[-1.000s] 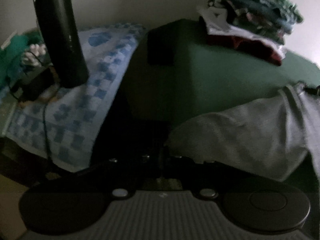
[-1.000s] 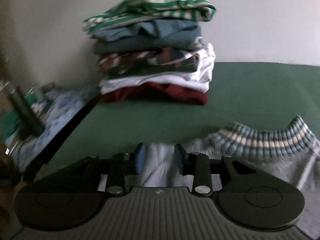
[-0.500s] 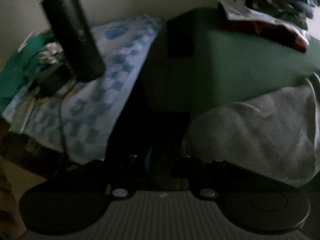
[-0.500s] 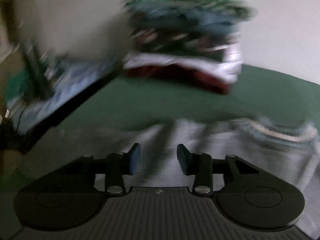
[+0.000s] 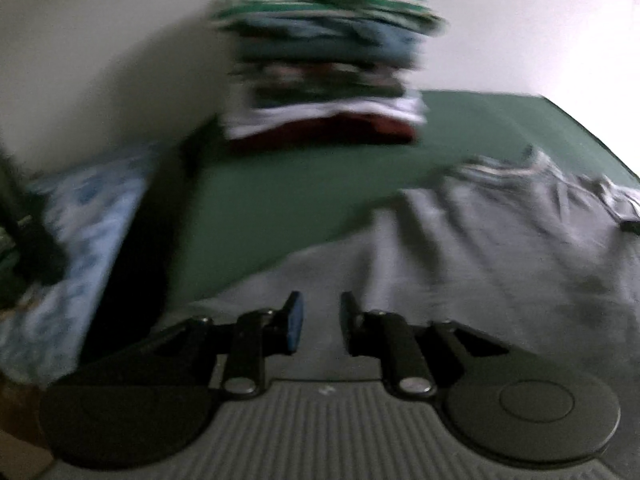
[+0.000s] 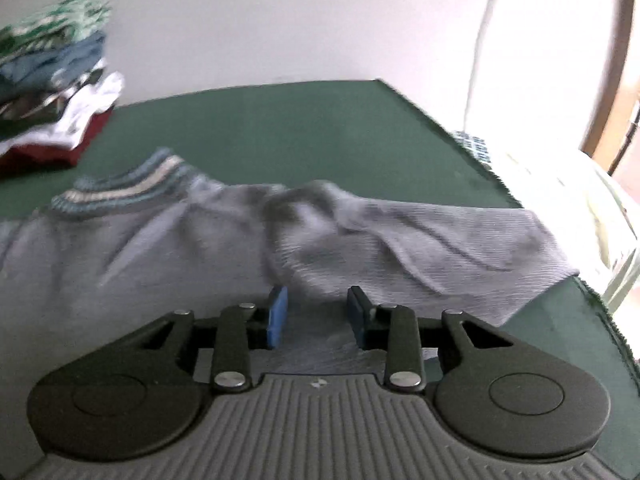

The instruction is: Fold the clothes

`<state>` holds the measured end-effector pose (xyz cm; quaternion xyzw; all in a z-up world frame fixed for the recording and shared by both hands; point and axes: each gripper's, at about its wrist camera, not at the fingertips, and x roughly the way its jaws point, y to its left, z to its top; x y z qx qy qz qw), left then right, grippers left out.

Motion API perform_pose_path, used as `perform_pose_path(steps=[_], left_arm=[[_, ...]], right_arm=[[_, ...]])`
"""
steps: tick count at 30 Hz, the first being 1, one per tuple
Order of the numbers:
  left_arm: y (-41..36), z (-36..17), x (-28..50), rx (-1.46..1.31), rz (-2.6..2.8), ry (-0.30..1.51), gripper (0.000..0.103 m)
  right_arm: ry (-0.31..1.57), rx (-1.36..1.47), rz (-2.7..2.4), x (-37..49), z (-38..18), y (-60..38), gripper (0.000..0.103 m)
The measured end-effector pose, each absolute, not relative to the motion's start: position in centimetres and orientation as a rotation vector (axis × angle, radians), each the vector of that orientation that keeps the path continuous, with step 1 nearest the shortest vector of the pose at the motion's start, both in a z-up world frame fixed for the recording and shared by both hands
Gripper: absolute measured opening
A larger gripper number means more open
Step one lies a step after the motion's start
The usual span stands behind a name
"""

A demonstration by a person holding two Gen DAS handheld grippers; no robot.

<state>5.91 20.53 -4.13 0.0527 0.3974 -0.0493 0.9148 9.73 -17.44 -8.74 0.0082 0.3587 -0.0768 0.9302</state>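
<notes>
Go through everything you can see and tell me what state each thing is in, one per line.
Grey sweater: unfolded, lying rumpled on the green surface.
Clothes stack: folded, piled at the back.
Left gripper: open, over the sweater.
Right gripper: open, grey cloth between its fingers.

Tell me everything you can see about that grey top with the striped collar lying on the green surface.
The grey ribbed-knit top lies spread but rumpled across the green felt-like tabletop, unfolded. Its collar is banded in blue-grey and cream stripes. Creases bunch near the middle, and one end reaches the table's right edge. Both grippers, the left gripper and the right gripper, hover over the fabric with jaws open, gripping nothing.
</notes>
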Motion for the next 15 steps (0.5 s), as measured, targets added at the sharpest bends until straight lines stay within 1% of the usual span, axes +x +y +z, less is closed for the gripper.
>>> perform_pose_path(steps=[4, 7, 10, 11, 12, 13, 14, 15], left_arm=[[14.9, -5.4, 8.8, 0.163, -0.145, 0.827, 0.031], [12.3, -6.5, 11.5, 0.146, -0.148, 0.852, 0.031], [10.9, -7.7, 13.7, 0.133, -0.106, 0.878, 0.031], [10.7, -8.2, 14.4, 0.141, -0.077, 0.878, 0.031], [10.6, -8.4, 14.8, 0.144, -0.058, 0.875, 0.031], [10.7, -8.5, 15.1, 0.144, -0.042, 0.870, 0.033], [10.9, -8.6, 15.3, 0.141, -0.030, 0.867, 0.036], [11.1, -8.6, 15.4, 0.146, -0.019, 0.862, 0.039]], right_arm=[[0.716, 0.066, -0.029, 10.5, -8.3, -17.6, 0.034], [0.725, 0.022, 0.083, 11.6, -8.6, -16.4, 0.033], [0.711, -0.044, 0.154, 12.4, -9.1, -16.6, 0.031], [0.705, -0.067, 0.167, 12.7, -9.1, -17.1, 0.026], [0.702, -0.088, 0.159, 13.0, -9.0, -17.6, 0.026], [0.705, -0.117, 0.116, 13.4, -9.0, -18.4, 0.029], [0.703, -0.109, 0.105, 13.6, -9.0, -19.2, 0.049], [0.695, -0.065, 0.129, 13.8, -9.1, -20.7, 0.051]])
